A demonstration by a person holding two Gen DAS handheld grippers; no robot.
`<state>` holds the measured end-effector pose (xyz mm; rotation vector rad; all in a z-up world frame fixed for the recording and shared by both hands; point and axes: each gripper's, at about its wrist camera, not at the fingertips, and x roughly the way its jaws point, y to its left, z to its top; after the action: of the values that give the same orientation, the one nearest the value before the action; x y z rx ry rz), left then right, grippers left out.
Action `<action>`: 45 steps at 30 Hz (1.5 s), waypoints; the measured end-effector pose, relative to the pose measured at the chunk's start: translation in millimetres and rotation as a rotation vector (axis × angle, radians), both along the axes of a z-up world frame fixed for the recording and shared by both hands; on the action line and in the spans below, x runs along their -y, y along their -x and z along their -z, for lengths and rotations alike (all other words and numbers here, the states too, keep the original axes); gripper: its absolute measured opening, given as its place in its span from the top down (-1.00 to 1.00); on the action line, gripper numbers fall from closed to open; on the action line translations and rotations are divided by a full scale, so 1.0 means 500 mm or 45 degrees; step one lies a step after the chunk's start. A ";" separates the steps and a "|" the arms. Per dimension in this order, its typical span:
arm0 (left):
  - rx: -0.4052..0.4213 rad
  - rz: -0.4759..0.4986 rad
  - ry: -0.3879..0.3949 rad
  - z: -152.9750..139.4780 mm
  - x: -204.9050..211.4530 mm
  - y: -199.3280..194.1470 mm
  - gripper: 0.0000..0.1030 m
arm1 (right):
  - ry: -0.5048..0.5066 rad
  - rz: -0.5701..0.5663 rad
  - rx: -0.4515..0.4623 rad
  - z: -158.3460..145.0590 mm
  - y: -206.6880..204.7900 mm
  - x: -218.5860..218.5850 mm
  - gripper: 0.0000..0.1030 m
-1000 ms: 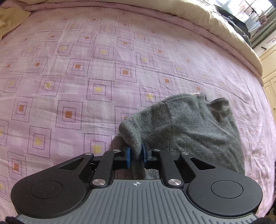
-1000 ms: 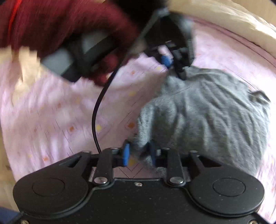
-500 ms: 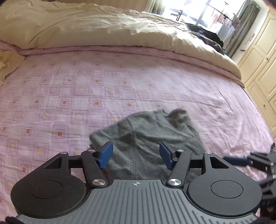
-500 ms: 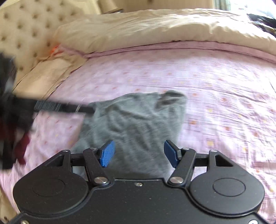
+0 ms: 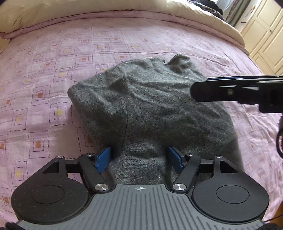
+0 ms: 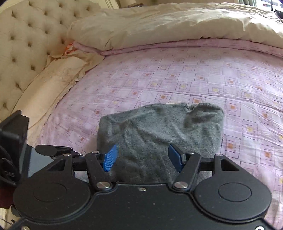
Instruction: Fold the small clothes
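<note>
- Left wrist view: small grey knitted garment (image 5: 148,106) lies folded over on the pink bedsheet with a square print (image 5: 44,88), straight ahead of the fingers.
- Left gripper (image 5: 139,158) has its jaws standing wide; they have just been opening. Knit fills the gap between the blue pads (image 5: 103,159), but the pads do not press on it, so nothing is held.
- Garment's long axis runs away from this gripper, near edge under the fingertips, far end with a rounded cuff-like bump at top right. A seam line runs down the middle along that axis.
- Right gripper (image 5: 199,89) comes in from the right edge of this view, edge-on, over the garment's right side. Cannot tell from here whether it touches the cloth.
- Cream duvet (image 5: 194,12) is bunched along the far side of the bed, well apart from the garment.
- Right wrist view: same grey garment (image 6: 159,131) directly ahead, near edge running under the fingers of the right gripper (image 6: 141,158).
- Right jaws are wide too, just released. Cloth lies between the pads, no pinch visible.
- Left gripper's body (image 6: 51,150) sits just beside, at lower left. Both are at the garment's near edge, neither clearly nearer.
- Cream tufted headboard (image 6: 23,44) and cream pillow (image 6: 58,77) are at left, clear of the work.
- Judgement: one fold looks laid down. The next move turns on the far end lying straight ahead along the long axis, so re-grip the near edge and carry it forward, or smooth the lumpy top first.
</note>
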<state>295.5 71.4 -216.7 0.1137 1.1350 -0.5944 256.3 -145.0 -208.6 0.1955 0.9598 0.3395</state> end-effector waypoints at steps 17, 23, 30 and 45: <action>-0.079 -0.208 0.168 -0.044 -0.063 0.003 -0.46 | -0.014 0.230 -0.051 -0.002 0.022 0.152 -0.50; -0.204 -0.377 0.218 -0.013 -0.120 0.002 -0.48 | -0.227 0.275 -0.154 0.026 0.118 0.148 -0.50; -0.306 -0.361 0.304 0.030 -0.116 -0.017 -0.57 | -0.336 0.312 -0.240 0.067 0.141 0.132 -0.50; -0.284 -0.322 0.417 0.043 -0.062 -0.175 -0.58 | -0.441 0.251 -0.298 0.100 0.127 0.110 -0.85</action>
<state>383.2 102.4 -238.4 -0.3807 1.2284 -0.5678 192.8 -200.1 -258.5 0.6535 1.0973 0.3035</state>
